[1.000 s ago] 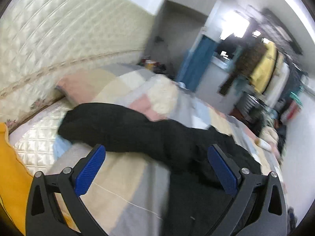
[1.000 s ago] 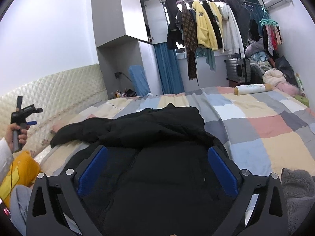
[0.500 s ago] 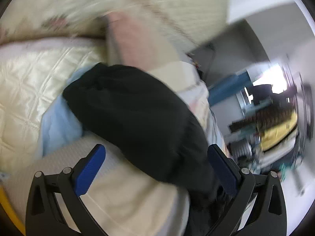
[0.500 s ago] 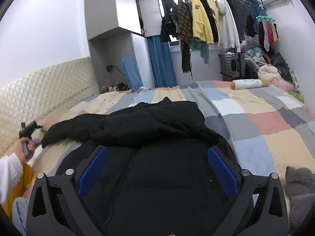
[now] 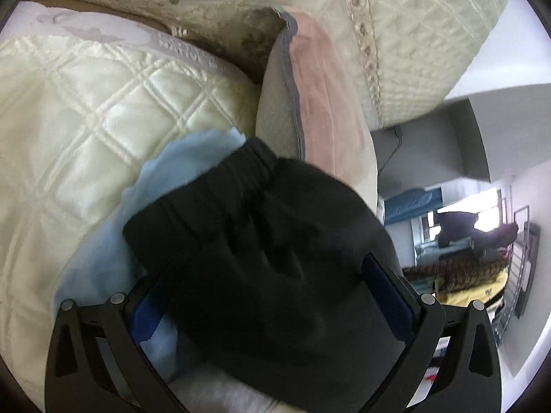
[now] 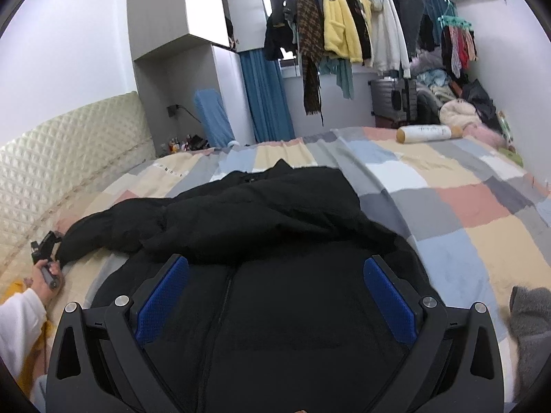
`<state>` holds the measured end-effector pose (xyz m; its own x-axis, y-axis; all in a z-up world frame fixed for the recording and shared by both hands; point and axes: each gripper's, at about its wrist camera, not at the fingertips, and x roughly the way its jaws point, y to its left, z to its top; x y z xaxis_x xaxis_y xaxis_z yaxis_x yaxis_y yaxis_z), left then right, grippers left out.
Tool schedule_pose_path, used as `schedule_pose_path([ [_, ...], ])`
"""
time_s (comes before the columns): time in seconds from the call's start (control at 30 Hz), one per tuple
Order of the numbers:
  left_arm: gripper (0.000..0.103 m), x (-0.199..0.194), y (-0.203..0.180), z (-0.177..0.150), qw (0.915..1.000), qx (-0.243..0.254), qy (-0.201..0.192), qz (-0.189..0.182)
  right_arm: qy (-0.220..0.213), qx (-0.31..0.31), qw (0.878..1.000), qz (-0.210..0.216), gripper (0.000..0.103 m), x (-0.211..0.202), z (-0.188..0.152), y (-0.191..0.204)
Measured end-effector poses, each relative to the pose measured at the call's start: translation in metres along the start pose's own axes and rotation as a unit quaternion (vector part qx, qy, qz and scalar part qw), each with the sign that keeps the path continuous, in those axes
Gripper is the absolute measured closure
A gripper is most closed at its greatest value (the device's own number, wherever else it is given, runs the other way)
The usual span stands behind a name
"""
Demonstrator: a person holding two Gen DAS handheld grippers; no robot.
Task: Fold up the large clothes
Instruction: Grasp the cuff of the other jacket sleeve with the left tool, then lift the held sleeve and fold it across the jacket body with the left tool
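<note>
A black padded jacket point(image 6: 275, 275) lies spread on the checked bedspread point(image 6: 465, 206), zip up, one sleeve point(image 6: 110, 227) stretched left toward the headboard. In the left wrist view the sleeve's elastic cuff point(image 5: 241, 179) lies between the open jaws of my left gripper point(image 5: 272, 303), which straddles the sleeve point(image 5: 275, 258). The left gripper also shows small at the sleeve end in the right wrist view point(image 6: 43, 251). My right gripper point(image 6: 275, 306) is open, low over the jacket's front, holding nothing.
A quilted cream headboard point(image 6: 62, 158) and cream pillow point(image 5: 86, 110) bound the left. A pink-grey pillow point(image 5: 316, 103) and pale blue cloth point(image 5: 113, 241) lie by the cuff. A rolled bolster point(image 6: 427, 134) lies far right; clothes hang on a rack point(image 6: 344, 27). Grey fleece point(image 6: 530, 313) lies at right.
My left gripper has dropped from above the bed down to the sleeve end and now straddles the cuff. The right gripper has barely moved.
</note>
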<state>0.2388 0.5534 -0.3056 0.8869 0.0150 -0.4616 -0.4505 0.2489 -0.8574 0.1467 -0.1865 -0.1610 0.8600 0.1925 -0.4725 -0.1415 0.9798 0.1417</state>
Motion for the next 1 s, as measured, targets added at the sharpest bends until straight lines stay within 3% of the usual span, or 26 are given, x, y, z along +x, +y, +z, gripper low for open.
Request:
schedule_pose_path([
  [0.1, 0.027, 0.001, 0.001, 0.003, 0.9999, -0.008, -0.009, 0.001, 0.001, -0.009, 1.000, -0.002, 0.001, 0.001, 0.000, 0.005],
  [0.17, 0.051, 0.004, 0.002, 0.006, 0.9999, -0.011, -0.002, -0.007, 0.007, -0.009, 1.000, 0.001, 0.001, 0.002, 0.000, 0.006],
  [0.23, 0.069, -0.001, 0.000, 0.007, 1.0000, -0.002, -0.003, -0.002, 0.006, -0.008, 1.000, 0.003, 0.001, 0.001, 0.000, 0.004],
  [0.33, 0.083, -0.018, -0.015, 0.009, 0.9993, 0.028, -0.017, 0.016, 0.002, -0.004, 1.000, 0.006, 0.001, -0.005, 0.000, 0.001],
  [0.6, 0.092, -0.069, -0.079, 0.012, 0.9874, 0.120, -0.071, 0.075, 0.001, -0.011, 1.000, 0.008, 0.001, -0.013, -0.001, -0.004],
  [0.7, 0.093, -0.091, -0.106, 0.005, 0.9779, 0.161, -0.093, 0.096, -0.004, -0.016, 1.000, 0.015, 0.001, -0.019, -0.001, -0.006],
  [0.83, 0.093, -0.117, -0.163, -0.017, 0.9568, 0.236, -0.123, 0.116, -0.002, -0.026, 0.999, 0.026, 0.001, -0.023, -0.004, -0.009],
  [1.0, 0.093, -0.142, -0.219, -0.039, 0.9439, 0.286, -0.121, 0.111, 0.000, -0.032, 0.999, 0.044, 0.001, -0.027, -0.007, -0.014],
])
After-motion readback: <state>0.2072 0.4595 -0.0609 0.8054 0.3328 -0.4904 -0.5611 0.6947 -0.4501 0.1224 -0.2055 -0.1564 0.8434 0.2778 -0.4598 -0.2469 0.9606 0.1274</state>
